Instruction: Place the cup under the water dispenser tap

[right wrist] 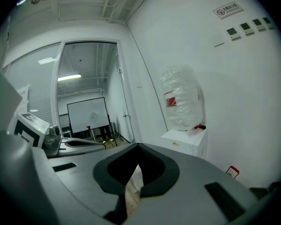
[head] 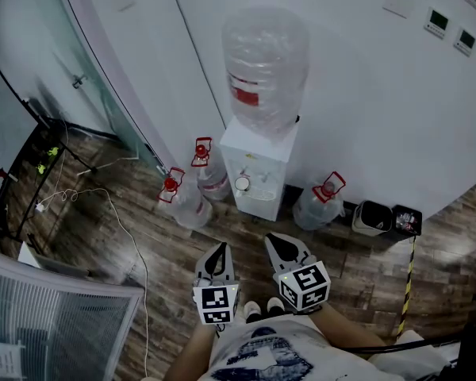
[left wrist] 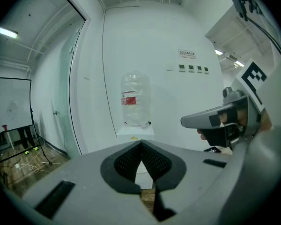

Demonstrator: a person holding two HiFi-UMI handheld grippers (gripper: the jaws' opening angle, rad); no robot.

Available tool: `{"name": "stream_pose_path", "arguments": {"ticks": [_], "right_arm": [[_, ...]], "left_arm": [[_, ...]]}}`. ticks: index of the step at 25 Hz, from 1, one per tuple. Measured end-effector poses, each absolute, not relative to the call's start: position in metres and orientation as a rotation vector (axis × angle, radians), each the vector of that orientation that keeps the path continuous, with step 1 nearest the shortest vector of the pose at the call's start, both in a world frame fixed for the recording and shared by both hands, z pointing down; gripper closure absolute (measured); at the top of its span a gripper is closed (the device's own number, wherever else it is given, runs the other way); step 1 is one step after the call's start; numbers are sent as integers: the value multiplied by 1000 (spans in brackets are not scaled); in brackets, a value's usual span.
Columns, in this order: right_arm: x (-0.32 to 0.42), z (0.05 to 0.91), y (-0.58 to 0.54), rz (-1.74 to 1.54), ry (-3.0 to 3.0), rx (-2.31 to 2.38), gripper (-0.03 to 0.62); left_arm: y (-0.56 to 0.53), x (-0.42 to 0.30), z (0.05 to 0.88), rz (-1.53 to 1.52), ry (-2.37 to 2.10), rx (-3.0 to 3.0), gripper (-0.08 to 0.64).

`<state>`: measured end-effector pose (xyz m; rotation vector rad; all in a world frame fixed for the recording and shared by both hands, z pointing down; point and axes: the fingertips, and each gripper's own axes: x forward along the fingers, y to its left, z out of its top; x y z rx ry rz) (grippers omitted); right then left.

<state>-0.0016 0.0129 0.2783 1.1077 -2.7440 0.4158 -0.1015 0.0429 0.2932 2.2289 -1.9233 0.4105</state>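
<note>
Closest in, the left gripper (head: 220, 249) and right gripper (head: 274, 241), jaws together, both empty. Ahead, what looks like the cup (head: 242, 183) stands upright, mouth up, in the water dispenser (head: 258, 153) recess, with spare jugs (head: 189, 205) on either side.

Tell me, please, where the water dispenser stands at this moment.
In the head view, the water dispenser stands at centre frame against the white wall. Water jugs stand on the floor on both sides of it.

jaws closed, water dispenser (left wrist: 135, 131) ahead
</note>
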Motion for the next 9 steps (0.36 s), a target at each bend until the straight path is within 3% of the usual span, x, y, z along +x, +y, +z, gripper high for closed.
{"name": "stream_pose_path", "arguments": {"ticks": [9], "right_arm": [[-1, 281, 8, 425, -2739, 1106, 574]], "left_arm": [[39, -102, 295, 424, -1914, 2232, 511]]}}
